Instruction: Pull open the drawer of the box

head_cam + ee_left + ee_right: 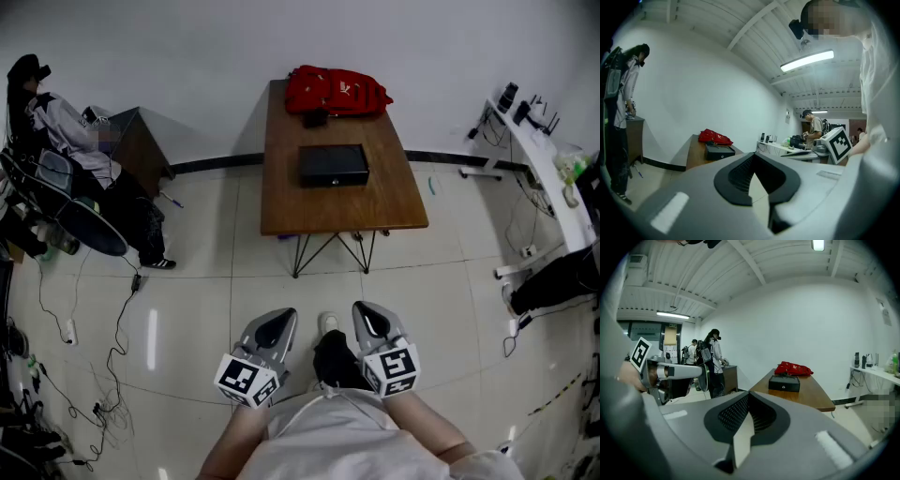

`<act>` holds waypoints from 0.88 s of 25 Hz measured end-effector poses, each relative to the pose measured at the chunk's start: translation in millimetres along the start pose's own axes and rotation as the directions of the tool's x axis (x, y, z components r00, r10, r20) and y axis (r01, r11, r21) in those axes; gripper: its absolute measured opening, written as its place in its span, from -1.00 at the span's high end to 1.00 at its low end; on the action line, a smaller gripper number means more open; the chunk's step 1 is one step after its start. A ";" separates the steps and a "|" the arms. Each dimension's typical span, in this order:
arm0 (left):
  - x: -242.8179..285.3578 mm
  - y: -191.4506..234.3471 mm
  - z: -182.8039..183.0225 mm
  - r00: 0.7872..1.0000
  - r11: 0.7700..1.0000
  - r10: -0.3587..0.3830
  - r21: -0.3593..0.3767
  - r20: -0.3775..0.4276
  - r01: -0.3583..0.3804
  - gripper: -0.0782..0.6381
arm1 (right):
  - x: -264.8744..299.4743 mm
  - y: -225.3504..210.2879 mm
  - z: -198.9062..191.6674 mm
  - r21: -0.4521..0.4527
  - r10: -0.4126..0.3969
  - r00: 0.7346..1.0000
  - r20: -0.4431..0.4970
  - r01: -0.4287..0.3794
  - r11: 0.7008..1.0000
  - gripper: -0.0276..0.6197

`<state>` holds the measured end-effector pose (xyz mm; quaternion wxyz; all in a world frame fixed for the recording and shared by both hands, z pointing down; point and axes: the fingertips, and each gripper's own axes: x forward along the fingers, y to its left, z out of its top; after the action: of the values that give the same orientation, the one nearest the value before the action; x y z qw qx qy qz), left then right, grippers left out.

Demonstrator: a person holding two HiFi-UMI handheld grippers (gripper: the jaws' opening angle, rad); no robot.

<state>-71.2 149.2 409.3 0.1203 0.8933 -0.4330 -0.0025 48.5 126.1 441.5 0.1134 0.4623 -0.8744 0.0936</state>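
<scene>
Black box (333, 165) near the middle of the brown desk (394, 202), drawer not yet out, front face turned toward the near edge. Well apart from both grippers. Left gripper (277, 321) and right gripper (369, 314) held low before the body, above the floor (187, 309), each with jaws pressed together and nothing between them.

To do the step well, probably: walk up to the near edge first, then spread one pair of jaws, close them on the pull at the front face and draw straight back, level with the desk top. Better also to press the other gripper down on the lid, against sliding of the whole box along the wood. Small pale mark on the front in the right gripper view, maybe the pull or a lock; too small to tell.

Around: red bag (336, 91) behind the box at the far edge, near it but not touching, not in the way of the drawer. No obstacle seen on the tiles up to the desk. Person beside a dark cabinet (141, 145) to the left, cables (84, 375) on the floor there, white bench (544, 159) with small things to the right; all well apart from the path.
</scene>
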 end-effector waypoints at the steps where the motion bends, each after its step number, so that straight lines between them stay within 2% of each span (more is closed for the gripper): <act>1: 6.8 4.3 -0.2 1.000 1.000 -0.002 0.002 -0.002 0.002 0.77 | 6.8 -5.9 -0.6 0.003 -0.002 1.000 -0.004 0.002 1.000 0.89; 6: 48.3 31.5 5.9 1.000 1.000 0.002 0.001 -0.008 -0.002 0.77 | 47.3 -40.7 7.2 0.020 -0.001 1.000 -0.012 0.001 1.000 0.89; 17: 182.8 111.4 37.3 0.999 0.999 0.034 0.007 -0.025 -0.034 0.77 | 172.3 -153.7 53.5 0.015 0.015 0.999 -0.032 -0.014 1.000 0.89; 22: 230.1 145.7 42.2 0.998 0.999 0.052 0.001 -0.035 -0.052 0.77 | 223.9 -186.1 58.0 -0.003 0.048 0.997 -0.055 -0.048 0.999 0.89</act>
<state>-44.7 -124.8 422.9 0.1276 0.8816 -0.4541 0.0164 74.1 -169.0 460.8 0.1362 0.4381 -0.8821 0.1069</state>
